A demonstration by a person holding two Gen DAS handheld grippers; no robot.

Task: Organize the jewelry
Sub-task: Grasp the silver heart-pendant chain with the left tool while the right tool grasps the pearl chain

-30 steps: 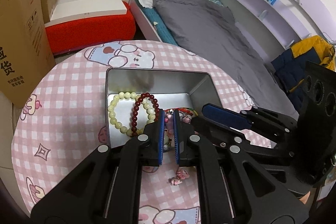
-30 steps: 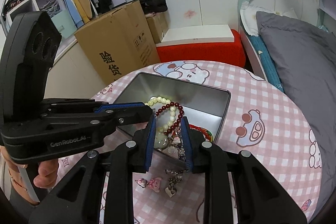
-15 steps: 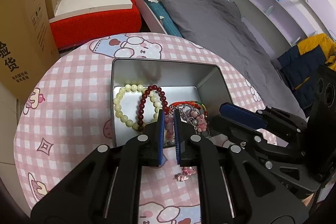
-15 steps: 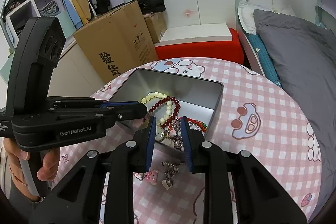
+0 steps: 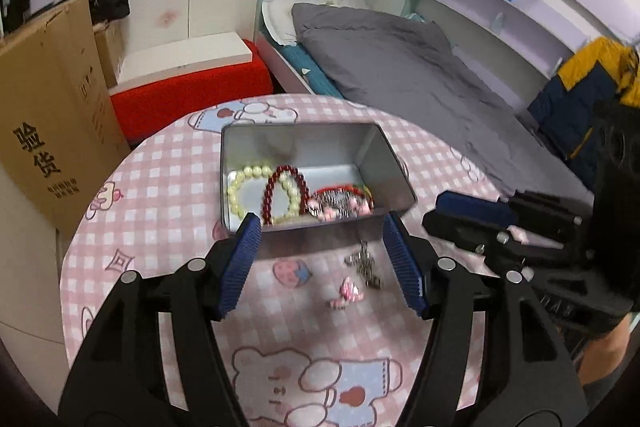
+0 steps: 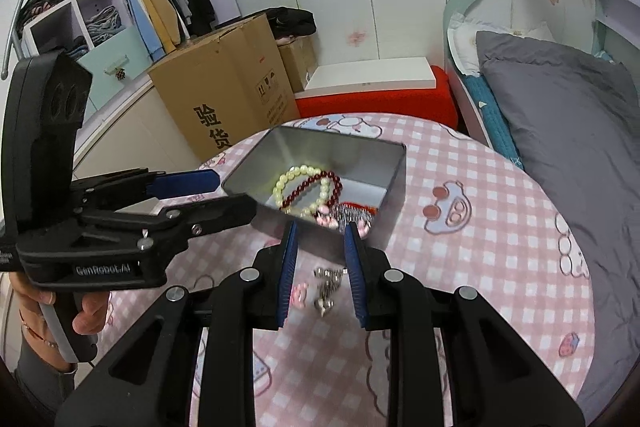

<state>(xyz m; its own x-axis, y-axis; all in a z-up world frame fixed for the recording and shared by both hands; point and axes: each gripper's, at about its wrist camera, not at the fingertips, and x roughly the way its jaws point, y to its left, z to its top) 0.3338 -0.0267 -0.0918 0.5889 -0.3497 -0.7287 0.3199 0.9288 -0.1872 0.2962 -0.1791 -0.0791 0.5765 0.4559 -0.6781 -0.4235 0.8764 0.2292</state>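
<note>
Two bead bracelets (image 5: pixel 266 193) and a tangled charm piece (image 5: pixel 340 205) lie in the metal tin (image 5: pixel 390 163) mid-table. Left gripper (image 5: pixel 320 259) is opening, nothing between its jaws; right gripper (image 6: pixel 320 267) stands partly open and empty. Metal charms (image 5: pixel 366 265) lie on the tablecloth (image 5: pixel 160 187) by the tin's near wall.

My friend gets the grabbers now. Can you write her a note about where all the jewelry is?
Left gripper: jaws opening, nothing between them.
Right gripper: jaws a little apart, gripping nothing.
In the silver rectangular metal tin: pale green bead bracelet, dark red bead bracelet, and a tangle of red cord and pink charms.
Still on the pink checked tablecloth, in front of the tin: small silver chain piece and pink charm.
Left to do: put those two into the tin.
</note>
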